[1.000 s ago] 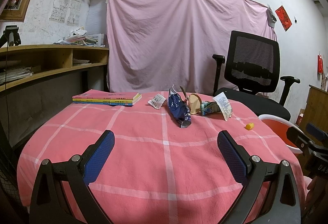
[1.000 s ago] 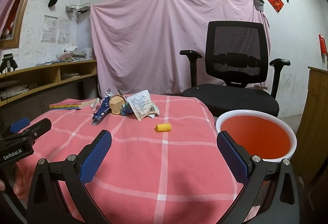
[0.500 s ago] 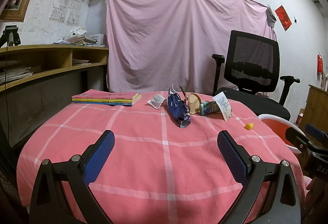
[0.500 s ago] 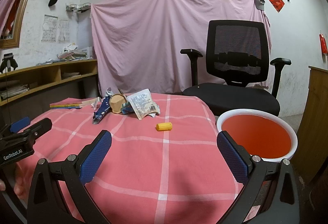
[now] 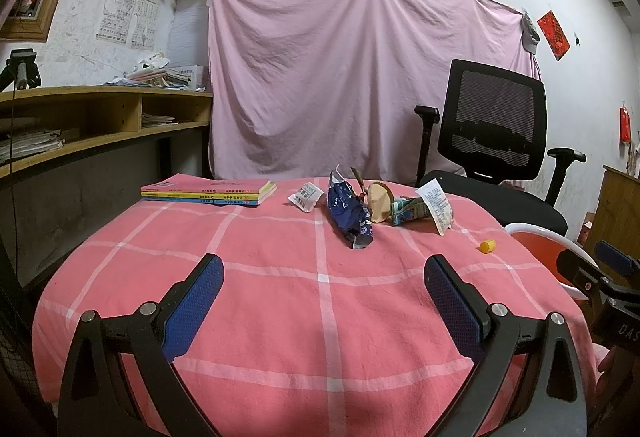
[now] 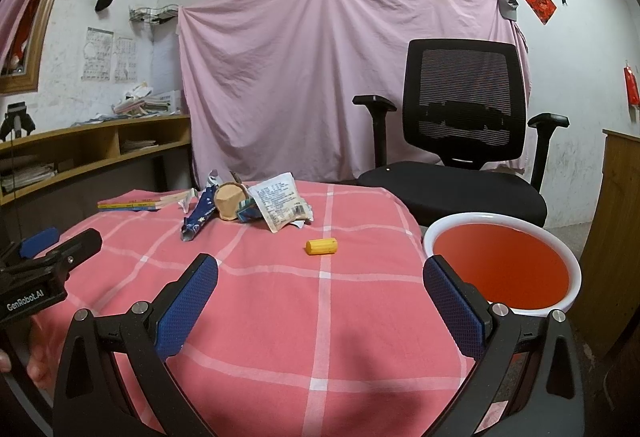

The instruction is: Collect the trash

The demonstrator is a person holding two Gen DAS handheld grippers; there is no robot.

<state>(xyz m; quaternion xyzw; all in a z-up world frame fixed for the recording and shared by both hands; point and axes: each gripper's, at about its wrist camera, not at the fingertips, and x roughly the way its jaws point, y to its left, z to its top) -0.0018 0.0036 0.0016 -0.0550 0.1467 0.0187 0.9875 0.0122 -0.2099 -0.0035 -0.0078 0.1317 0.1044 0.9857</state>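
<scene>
Trash lies at the far side of the pink checked tablecloth [image 5: 320, 309]: a crumpled blue wrapper [image 5: 350, 215], a small white packet [image 5: 306, 197], a tan round lid [image 5: 380, 201], a green carton [image 5: 410, 211] and a white printed packet [image 6: 280, 205]. A yellow cap [image 6: 321, 247] lies alone nearer the right edge. An orange basin with a white rim [image 6: 502, 265] stands beside the table on the right. My left gripper [image 5: 322, 299] is open above the near cloth, nothing in it. My right gripper [image 6: 320, 299] is open too, short of the yellow cap.
A stack of books [image 5: 210, 191] rests at the table's far left. A black office chair [image 6: 460, 141] stands behind the table before a pink hanging sheet. Wooden shelves [image 5: 80, 125] run along the left wall. A wooden cabinet [image 6: 620, 221] is at the right.
The right wrist view has crept slightly forward and up; the basin sits a little higher in it. The left gripper has hardly moved. Both grippers stay open.
</scene>
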